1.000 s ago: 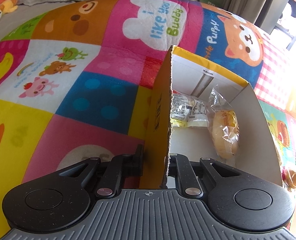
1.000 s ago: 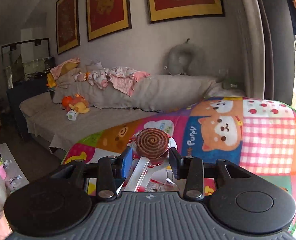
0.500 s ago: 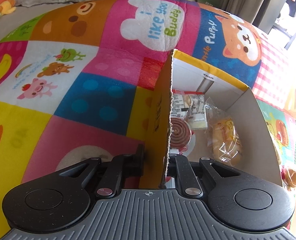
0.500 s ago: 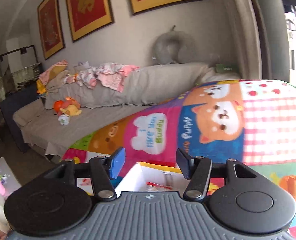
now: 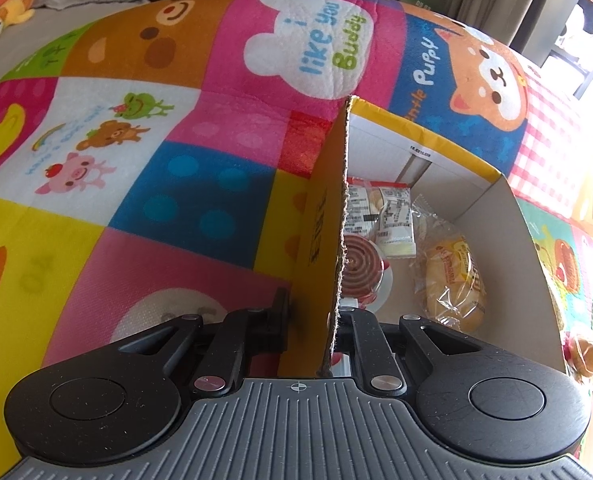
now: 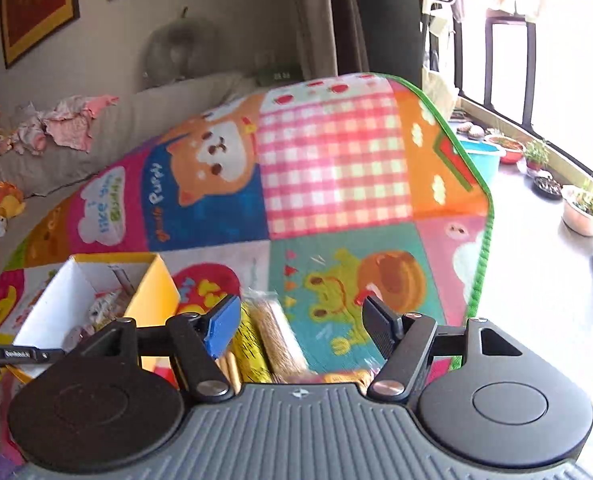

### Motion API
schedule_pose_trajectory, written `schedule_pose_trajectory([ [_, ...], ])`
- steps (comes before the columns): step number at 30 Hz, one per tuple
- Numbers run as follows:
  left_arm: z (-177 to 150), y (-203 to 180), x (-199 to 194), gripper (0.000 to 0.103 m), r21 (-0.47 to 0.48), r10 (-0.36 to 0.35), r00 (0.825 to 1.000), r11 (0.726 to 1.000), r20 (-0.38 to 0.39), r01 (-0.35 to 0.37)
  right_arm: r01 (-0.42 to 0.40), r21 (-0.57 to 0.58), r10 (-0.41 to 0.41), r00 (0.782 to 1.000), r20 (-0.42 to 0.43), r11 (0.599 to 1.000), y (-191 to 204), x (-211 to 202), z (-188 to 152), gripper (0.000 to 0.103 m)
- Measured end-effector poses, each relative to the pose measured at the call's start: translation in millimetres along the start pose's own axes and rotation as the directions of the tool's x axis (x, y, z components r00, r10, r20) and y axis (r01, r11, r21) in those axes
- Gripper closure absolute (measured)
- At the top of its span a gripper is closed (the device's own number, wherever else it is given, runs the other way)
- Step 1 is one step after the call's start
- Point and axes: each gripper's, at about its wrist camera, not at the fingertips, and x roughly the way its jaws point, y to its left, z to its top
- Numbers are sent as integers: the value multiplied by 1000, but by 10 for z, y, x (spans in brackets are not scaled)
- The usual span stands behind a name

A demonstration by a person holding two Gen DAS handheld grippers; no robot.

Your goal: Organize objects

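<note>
Patchwork cartoon play mat (image 5: 184,184) covered the floor in the left wrist view. Left gripper (image 5: 310,320) had its fingers pinched on the near wall of the yellow cardboard box (image 5: 320,240), which stood upright on the mat. Inside lay a spiral-patterned round candy (image 5: 358,268), a wrapped bread roll (image 5: 454,280) and white sachets (image 5: 392,216).

Right wrist view: right gripper (image 6: 300,320) hovered, fingers spread and empty, over crinkly snack packets (image 6: 272,336) lying just beside the box. Judged light, soft, slippery-wrapped; best taken across the middle.
</note>
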Motion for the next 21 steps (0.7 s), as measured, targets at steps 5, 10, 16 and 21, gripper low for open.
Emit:
schedule_pose_trajectory([
  [5,-8,-17,0,89,-4,12,1000,1000,0,-12,65,-5,-65,996,-61,998,-170,118,-313,32],
  [10,-19,-29,-13,89,-5,19,1000,1000,-2,-19,61,46,-56,993,-101,997,-278,171,-476,26],
  [16,6,-53,-35,89,35,16,1000,999,-23,-15,52,67,-42,989,-141,996,-302,238,-589,23],
  [21,53,-26,-169,87,124,-24,1000,992,3,23,46,76,-33,987,-159,996,-274,239,-695,22],
])
